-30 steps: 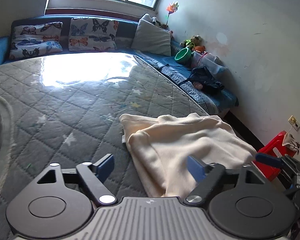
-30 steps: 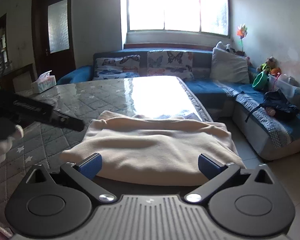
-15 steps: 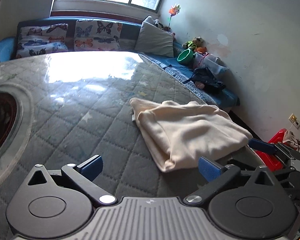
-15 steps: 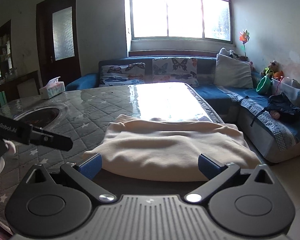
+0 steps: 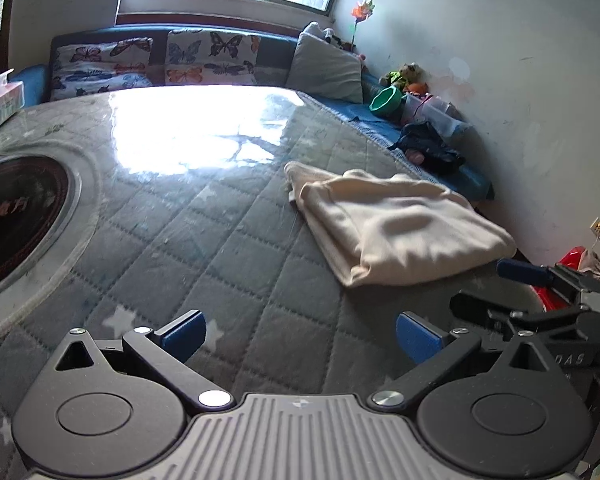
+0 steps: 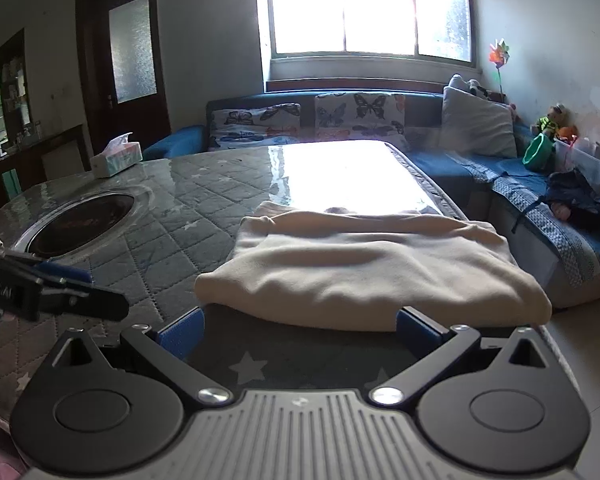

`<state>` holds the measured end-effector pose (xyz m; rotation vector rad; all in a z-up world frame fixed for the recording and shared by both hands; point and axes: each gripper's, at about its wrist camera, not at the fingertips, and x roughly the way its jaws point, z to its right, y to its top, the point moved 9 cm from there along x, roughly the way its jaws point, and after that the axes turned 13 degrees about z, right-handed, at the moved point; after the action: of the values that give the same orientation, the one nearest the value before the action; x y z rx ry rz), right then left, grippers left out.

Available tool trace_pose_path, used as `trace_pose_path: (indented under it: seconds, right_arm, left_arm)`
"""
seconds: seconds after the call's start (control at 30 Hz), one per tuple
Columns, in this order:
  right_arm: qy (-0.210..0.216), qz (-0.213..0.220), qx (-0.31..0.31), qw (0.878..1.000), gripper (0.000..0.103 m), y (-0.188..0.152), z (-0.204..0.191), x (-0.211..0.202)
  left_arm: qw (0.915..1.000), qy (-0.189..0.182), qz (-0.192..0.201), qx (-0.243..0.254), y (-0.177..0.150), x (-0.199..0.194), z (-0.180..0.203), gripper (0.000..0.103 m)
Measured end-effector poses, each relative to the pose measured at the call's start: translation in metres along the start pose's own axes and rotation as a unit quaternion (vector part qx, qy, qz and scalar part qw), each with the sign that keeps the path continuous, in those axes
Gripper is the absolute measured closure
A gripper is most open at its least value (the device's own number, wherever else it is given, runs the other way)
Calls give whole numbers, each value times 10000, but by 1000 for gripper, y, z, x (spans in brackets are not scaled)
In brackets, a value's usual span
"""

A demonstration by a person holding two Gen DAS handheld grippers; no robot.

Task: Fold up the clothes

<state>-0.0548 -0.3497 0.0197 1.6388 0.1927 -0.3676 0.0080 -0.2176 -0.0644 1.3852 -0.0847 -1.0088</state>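
Note:
A cream garment (image 5: 396,226) lies folded into a flat rectangle near the right edge of the quilted grey table (image 5: 204,240); it also shows in the right wrist view (image 6: 364,272). My left gripper (image 5: 300,338) is open and empty, held back from the garment over the table. My right gripper (image 6: 300,330) is open and empty, just short of the garment's near edge. The right gripper's fingers (image 5: 524,272) show at the right of the left wrist view. The left gripper's fingers (image 6: 66,278) show at the left of the right wrist view.
A round dark inset (image 5: 16,216) sits in the table at the left. A tissue box (image 6: 116,156) stands at the far left corner. A blue sofa (image 6: 480,164) with butterfly cushions, a green bowl (image 5: 386,101) and dark clothes (image 5: 428,146) wraps the table's far and right sides.
Both grippers have drawn back from the folded garment. The left one pulled away furthest, so the garment now lies well ahead of it. The garment has stayed put.

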Motion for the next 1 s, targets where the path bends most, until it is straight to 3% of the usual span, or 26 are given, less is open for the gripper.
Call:
trace_pose_path:
  seconds: [0.53, 1.0]
  right_arm:
    - [-72, -262, -149, 9995, 0, -5, -7, 1]
    - [-14, -240, -129, 9996, 0, -8, -16, -6]
  left_arm:
    - [9996, 276, -24, 12, -18, -16, -6, 0]
    - [9995, 292, -29, 109, -24, -22, 0, 0]
